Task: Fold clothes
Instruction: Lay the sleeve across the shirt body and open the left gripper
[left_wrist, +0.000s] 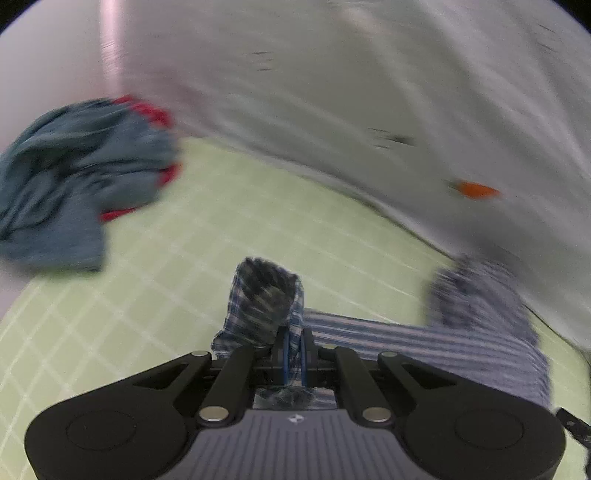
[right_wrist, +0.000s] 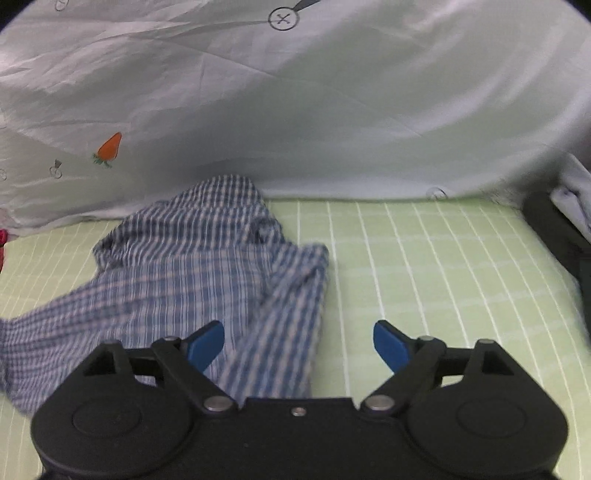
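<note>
A pale green bed sheet crossed by thin white grid lines spreads flat under and ahead of the fingers in both views. Beyond the fingertips it meets a wrinkled, glossy light grey fabric backdrop, which rises like a wall and carries small prints: an orange carrot up and to the left of the fingers, and a dark circled cross high above them. At the far right edge stands a dark, blurred shape. The light is soft and even.
</note>
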